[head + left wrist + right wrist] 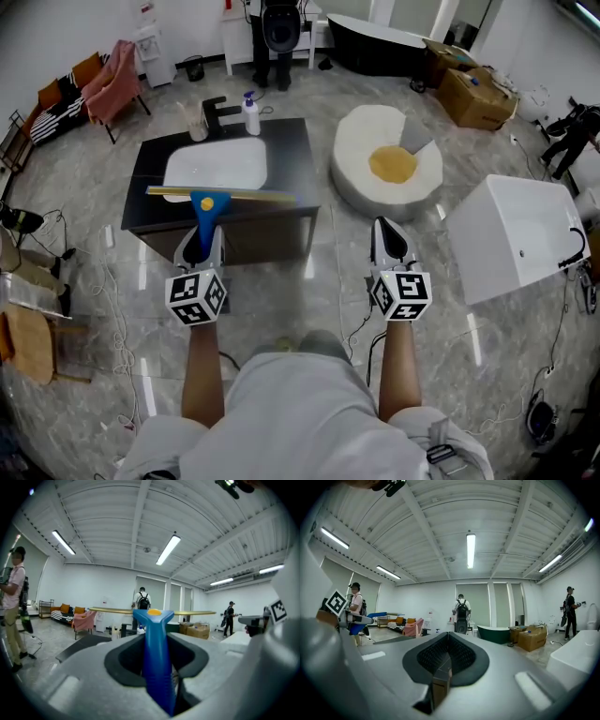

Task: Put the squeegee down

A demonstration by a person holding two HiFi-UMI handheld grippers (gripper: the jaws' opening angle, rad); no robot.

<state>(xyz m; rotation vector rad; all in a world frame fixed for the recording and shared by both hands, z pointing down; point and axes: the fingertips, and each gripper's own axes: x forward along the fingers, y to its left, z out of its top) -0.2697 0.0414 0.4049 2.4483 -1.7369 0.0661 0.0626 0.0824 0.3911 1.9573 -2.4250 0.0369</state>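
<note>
One squeegee (208,197), blue-handled, clenched in left gripper (201,236); right gripper (387,232) clenched, empty.

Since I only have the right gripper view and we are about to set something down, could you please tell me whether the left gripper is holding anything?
Observer: Yes, the left gripper is shut on the blue handle of the squeegee, with its yellow blade crosswise ahead of the jaws.
Operator: Thank you. What is in front of it?
Observer: A dark counter with a white sink. In the head view the blade shows over the counter's near edge.
Operator: Is anything standing on that counter?
Observer: A white spray bottle stands at its back edge.
</note>
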